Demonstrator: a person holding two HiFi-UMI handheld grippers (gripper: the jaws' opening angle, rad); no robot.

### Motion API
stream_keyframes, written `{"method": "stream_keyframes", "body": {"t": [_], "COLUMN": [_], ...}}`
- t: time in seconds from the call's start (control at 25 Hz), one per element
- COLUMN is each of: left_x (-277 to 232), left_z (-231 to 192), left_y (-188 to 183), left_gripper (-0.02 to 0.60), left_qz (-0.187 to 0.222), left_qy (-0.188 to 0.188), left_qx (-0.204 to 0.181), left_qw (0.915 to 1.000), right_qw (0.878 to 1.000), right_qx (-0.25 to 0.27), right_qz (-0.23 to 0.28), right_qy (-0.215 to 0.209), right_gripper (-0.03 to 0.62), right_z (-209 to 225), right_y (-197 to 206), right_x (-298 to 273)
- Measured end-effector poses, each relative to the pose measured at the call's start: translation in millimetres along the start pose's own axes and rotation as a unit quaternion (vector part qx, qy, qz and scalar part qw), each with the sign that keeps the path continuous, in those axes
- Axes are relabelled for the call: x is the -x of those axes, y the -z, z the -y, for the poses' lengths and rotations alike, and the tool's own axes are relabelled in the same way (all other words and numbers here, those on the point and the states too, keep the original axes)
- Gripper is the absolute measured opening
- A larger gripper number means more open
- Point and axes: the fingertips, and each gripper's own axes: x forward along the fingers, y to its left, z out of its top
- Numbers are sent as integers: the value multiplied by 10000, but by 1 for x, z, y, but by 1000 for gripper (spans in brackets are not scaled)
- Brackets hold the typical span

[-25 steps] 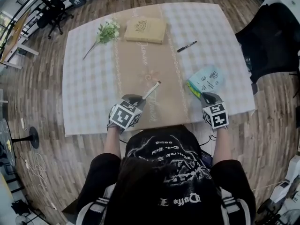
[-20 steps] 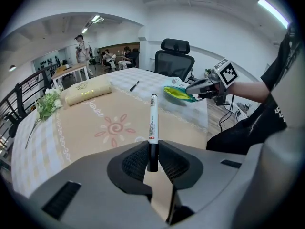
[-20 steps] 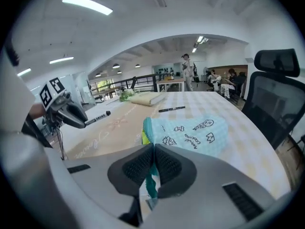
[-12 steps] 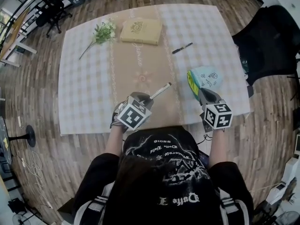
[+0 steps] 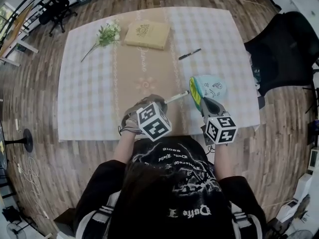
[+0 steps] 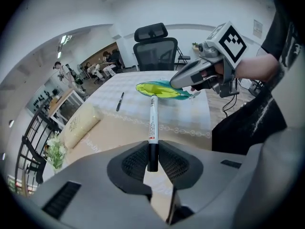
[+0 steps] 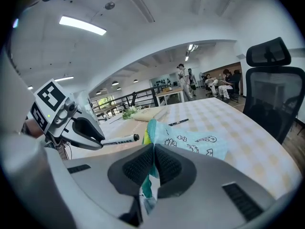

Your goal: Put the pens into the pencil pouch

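My left gripper (image 6: 152,160) is shut on the black end of a white marker pen (image 6: 152,123), whose tip points at the mouth of the pencil pouch (image 6: 162,90). In the head view the marker pen (image 5: 177,97) reaches from the left gripper (image 5: 158,103) toward the light-blue pouch (image 5: 208,88) with its yellow-green lining. My right gripper (image 7: 153,163) is shut on the near edge of the pouch (image 7: 190,142) and holds it lifted off the table. A black pen (image 5: 189,54) lies on the cloth farther back.
A beige book-like case (image 5: 147,34) and a sprig of white flowers (image 5: 107,36) lie at the far side of the checked tablecloth (image 5: 84,93). A black office chair (image 5: 281,49) stands to the right of the table.
My left gripper has carried the marker to the right, up to the pouch's mouth, and rolled. My right gripper has lifted the pouch's edge and turned it toward the marker.
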Motion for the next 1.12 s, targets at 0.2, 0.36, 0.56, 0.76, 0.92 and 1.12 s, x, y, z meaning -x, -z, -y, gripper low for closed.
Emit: {"method": "stream_keyframes", "body": {"t": [0.2, 0.36, 0.56, 0.76, 0.92, 1.12], "left_x": [-5, -9, -15, -19, -22, -26], "left_z": [0, 5, 11, 12, 12, 16], "left_y": [-13, -22, -31, -38, -45, -54], "left_gripper": [80, 80, 81, 81, 81, 81], "left_qz": [-110, -179, -306, -358, -386, -437], "left_qy": [-258, -375, -505, -626, -782, -897], "left_qx": [-244, -414, -564, -537, -587, -688], "left_qw": [9993, 9983, 9967, 9960, 9945, 9926], "right_qw": [9999, 9998, 9986, 9970, 9955, 9930], "right_qx": [44, 103, 275, 387, 445, 558], "right_qz": [18, -10, -125, -179, -212, -254], "right_qy": [-109, -189, -425, -652, -812, -1010], "right_gripper": [20, 20, 20, 19, 18, 20], "right_z": [0, 0, -9, -14, -18, -24], "right_y": [-1, -1, 2, 6, 5, 6], "right_x": [0, -1, -4, -6, -6, -4]}}
